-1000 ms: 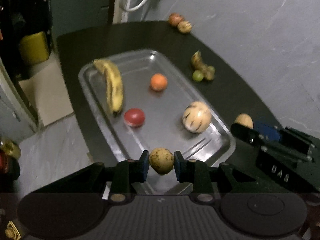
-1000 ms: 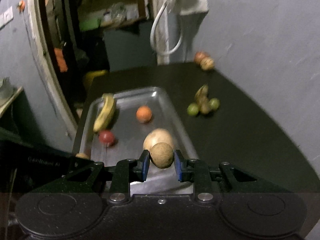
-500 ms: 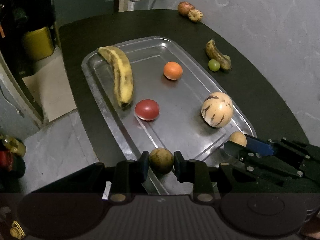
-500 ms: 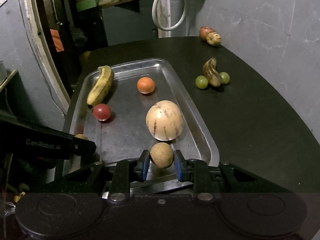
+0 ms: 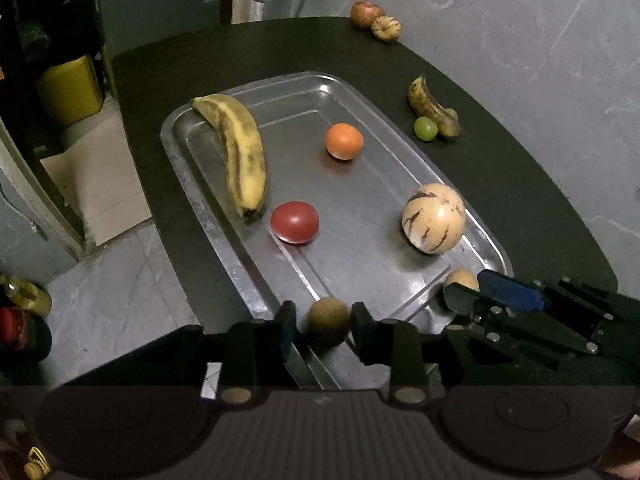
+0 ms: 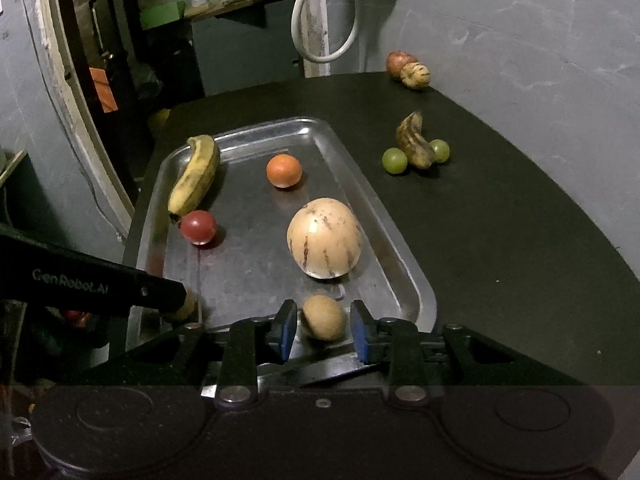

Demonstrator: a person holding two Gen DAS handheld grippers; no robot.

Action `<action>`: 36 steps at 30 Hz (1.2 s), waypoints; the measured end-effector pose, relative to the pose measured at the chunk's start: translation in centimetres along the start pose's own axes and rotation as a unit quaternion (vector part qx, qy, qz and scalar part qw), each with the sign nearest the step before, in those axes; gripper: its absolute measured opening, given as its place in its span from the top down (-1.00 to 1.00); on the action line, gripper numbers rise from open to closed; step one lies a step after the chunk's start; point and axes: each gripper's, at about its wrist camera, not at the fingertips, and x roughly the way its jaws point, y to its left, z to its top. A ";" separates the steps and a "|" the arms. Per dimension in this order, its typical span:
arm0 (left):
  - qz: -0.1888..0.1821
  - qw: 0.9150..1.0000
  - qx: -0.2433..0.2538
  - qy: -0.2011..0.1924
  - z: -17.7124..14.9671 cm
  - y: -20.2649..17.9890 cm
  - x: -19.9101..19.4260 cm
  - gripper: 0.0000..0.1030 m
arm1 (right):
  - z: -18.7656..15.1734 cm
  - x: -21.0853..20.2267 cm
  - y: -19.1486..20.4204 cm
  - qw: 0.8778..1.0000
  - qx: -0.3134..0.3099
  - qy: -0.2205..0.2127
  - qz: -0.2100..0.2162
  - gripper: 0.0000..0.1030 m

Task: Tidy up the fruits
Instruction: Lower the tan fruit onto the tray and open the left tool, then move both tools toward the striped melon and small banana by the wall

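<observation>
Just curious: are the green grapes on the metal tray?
No, both green grapes sit on the black table beside a small banana, off the tray.

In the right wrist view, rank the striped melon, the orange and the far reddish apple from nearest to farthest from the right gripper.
From the right gripper:
1. Striped melon, on the tray just beyond the fingers.
2. Orange, mid-tray, slightly left.
3. Reddish apple, at the table's far edge, by the wall.

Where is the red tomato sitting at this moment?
The red tomato lies on the metal tray, just off the near tip of the large banana; in the left wrist view it is left of the striped melon.
</observation>
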 end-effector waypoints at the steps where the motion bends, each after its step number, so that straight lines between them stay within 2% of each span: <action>1: -0.001 1.000 -0.002 -0.001 0.0 0.1 -0.2 0.22 | 0.0 -0.3 -0.1 1.000 0.003 -0.003 -0.002 0.28; 4: -0.004 1.000 -0.014 -0.001 -0.1 0.4 -0.9 0.16 | -0.2 -1.7 -0.9 1.000 0.018 -0.013 -0.007 0.09; 6: -0.006 1.000 -0.023 -0.005 -0.2 0.7 -1.6 0.07 | -0.5 -2.9 -1.4 0.999 0.030 -0.019 -0.010 -0.12; 7: -0.006 1.000 -0.028 -0.009 -0.4 0.8 -2.1 -0.04 | -0.6 -3.6 -1.8 0.999 0.039 -0.023 -0.010 -0.18; 9: -0.001 0.999 -0.036 -0.014 -0.7 1.0 -3.0 -0.37 | -1.1 -5.1 -2.4 0.998 0.054 -0.031 -0.008 -0.46; 10: 0.003 0.999 -0.039 -0.017 -0.9 1.0 -3.5 -0.57 | -1.3 -5.8 -2.6 0.998 0.059 -0.034 -0.008 -0.52; 12: 0.013 0.999 -0.041 -0.023 -1.3 1.1 -4.5 -0.68 | -1.9 -7.2 -3.2 0.997 0.070 -0.038 -0.006 -0.74; 15: 0.025 0.998 -0.043 -0.024 -2.2 0.9 -5.8 -0.90 | -2.9 -9.2 -3.9 0.996 0.086 -0.039 0.003 -0.94; 22: 0.050 0.998 -0.033 -0.017 -4.6 -0.4 -8.1 -0.97 | -4.5 -12.8 -4.4 0.995 0.085 -0.047 0.008 -0.98; 26: 0.076 0.997 -0.012 -0.011 -5.7 -1.7 -9.1 -0.99 | -5.5 -13.8 -4.9 0.995 0.095 -0.028 -0.009 -0.98; 29: 0.094 0.995 0.019 -0.003 -6.3 -3.0 -10.0 -0.99 | -6.7 -14.0 -5.9 0.992 0.126 0.008 -0.016 -0.98; 36: 0.112 0.990 0.079 0.009 -7.5 -5.1 -12.0 -0.99 | -10.2 -16.5 -8.5 0.978 0.206 0.026 -0.027 -0.98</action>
